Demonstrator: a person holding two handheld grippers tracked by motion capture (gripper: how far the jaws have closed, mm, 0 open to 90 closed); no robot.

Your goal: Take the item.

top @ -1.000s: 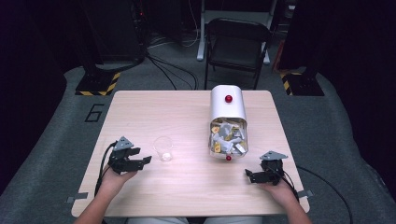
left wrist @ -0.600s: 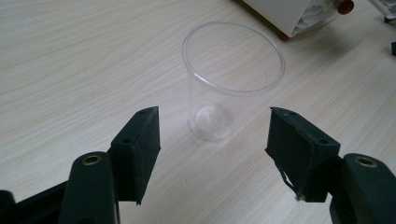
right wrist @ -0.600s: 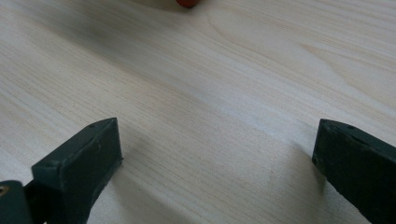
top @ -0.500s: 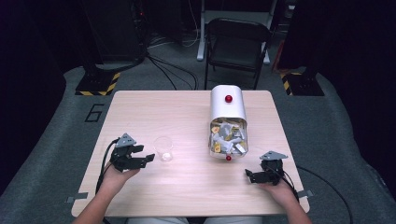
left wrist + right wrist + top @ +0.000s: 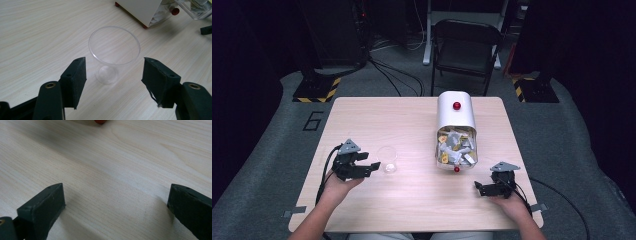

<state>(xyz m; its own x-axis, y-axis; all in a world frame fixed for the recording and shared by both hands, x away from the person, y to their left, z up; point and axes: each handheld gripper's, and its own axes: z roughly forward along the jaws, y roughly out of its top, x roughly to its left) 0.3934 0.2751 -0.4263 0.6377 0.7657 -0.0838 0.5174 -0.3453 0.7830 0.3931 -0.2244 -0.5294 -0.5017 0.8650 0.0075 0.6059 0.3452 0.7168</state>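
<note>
- High view: a clear plastic cup (image 5: 387, 159) stands upright on the wooden table (image 5: 412, 200), empty as far as can be told, well to the left of the white dispenser (image 5: 456, 130).
- The dispenser lies on its back, its clear front bin full of small wrapped pieces, with a red knob (image 5: 456, 105) on its white top and another red one at the near end.
- The left gripper (image 5: 368, 167) sits just left of the cup, jaws wide apart and pointed at it, carrying nothing. Contact cannot be judged from this height.
- The right gripper (image 5: 478, 187) rests low on the table, near and to the front right of the dispenser, well away from the cup.
- Left gripper view: the cup (image 5: 113, 53) stands ahead of the two black pads, centred on the gap between them. Bare table shows between each pad and the cup wall, so no grip yet.
- A corner of the dispenser (image 5: 145, 10) shows beyond the cup.
- Right gripper view: the jaws stand wide open over bare table (image 5: 112, 177), nothing between them; a red knob (image 5: 100, 121) of the dispenser peeks in at the top edge.
- Judgement: early stage. The approach to the cup looks nearly done; closing on it, lifting it and bringing it to the dispenser are all left to do. No pieces are out of the bin.
</note>
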